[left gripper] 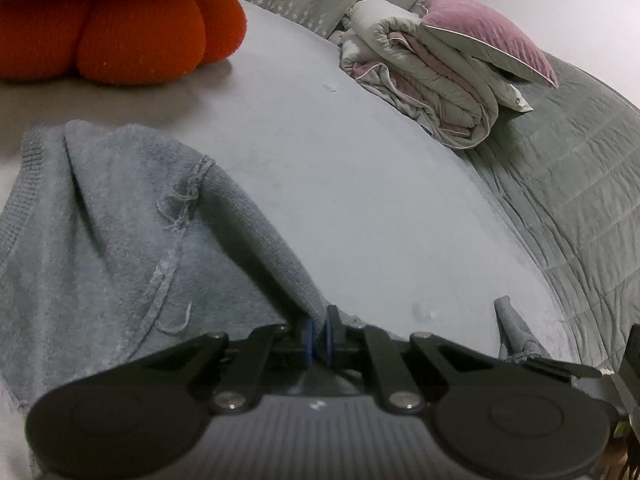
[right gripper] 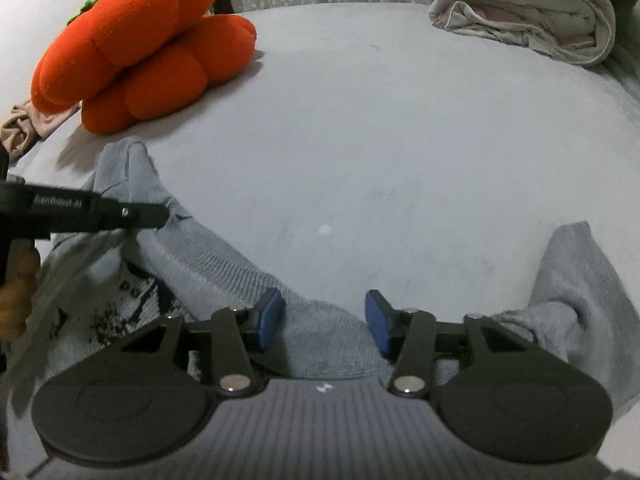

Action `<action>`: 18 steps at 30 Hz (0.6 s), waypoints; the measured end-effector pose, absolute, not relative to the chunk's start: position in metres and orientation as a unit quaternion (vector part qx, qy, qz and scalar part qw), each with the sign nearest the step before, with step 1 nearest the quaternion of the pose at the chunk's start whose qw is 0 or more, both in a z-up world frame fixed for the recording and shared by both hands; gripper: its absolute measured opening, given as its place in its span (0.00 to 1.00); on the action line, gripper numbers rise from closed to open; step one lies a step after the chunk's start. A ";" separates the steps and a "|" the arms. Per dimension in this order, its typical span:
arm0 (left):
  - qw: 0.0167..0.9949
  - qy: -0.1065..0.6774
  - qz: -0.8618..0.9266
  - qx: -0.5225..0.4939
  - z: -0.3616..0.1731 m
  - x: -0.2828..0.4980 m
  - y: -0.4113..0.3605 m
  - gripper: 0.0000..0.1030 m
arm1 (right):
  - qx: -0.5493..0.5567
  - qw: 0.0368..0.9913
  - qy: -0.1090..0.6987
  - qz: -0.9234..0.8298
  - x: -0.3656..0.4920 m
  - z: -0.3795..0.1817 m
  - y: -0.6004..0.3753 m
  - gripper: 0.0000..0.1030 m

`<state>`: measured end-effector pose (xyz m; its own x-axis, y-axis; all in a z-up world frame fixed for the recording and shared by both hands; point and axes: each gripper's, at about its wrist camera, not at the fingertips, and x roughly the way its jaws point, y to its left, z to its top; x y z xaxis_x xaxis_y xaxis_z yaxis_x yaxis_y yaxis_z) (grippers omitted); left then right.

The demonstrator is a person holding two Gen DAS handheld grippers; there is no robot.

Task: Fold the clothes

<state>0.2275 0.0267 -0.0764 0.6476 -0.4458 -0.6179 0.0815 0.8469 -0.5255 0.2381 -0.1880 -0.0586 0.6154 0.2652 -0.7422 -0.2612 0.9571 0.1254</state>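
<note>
A grey-blue knitted sweater (left gripper: 120, 220) lies rumpled on the pale bed sheet (left gripper: 360, 168). My left gripper (left gripper: 318, 332) is shut on its ribbed edge, and the cloth runs up and to the left from the blue pads. In the right wrist view the same sweater (right gripper: 224, 264) spreads across the bottom, a printed patch showing at the lower left. My right gripper (right gripper: 325, 320) is open, with a fold of the sweater lying between the blue pads (right gripper: 272, 320), which stand apart from it. The left gripper's black finger (right gripper: 148, 214) reaches in from the left and pinches the cloth.
An orange plush cushion (right gripper: 132, 52) sits at the back left, a beige cloth (right gripper: 24, 128) beside it. A rolled quilt (left gripper: 432, 92) with a mauve pillow (left gripper: 484, 32) lies at the back right. A grey quilted blanket (left gripper: 580, 184) covers the right side.
</note>
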 end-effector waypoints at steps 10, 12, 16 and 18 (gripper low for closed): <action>0.885 0.359 -0.157 -0.252 -0.074 0.226 0.028 0.05 | 0.016 0.929 0.352 0.112 0.213 -0.047 -0.180 0.11; 0.893 0.323 -0.161 -0.269 -0.074 0.223 0.030 0.05 | 0.013 0.940 0.327 0.095 0.212 -0.042 -0.180 0.08; 0.918 0.235 -0.158 -0.277 -0.076 0.215 0.025 0.05 | 0.007 0.957 0.282 0.072 0.219 -0.035 -0.175 0.07; 0.932 0.206 -0.148 -0.260 -0.075 0.211 0.018 0.05 | 0.010 0.965 0.256 0.060 0.224 -0.033 -0.175 0.07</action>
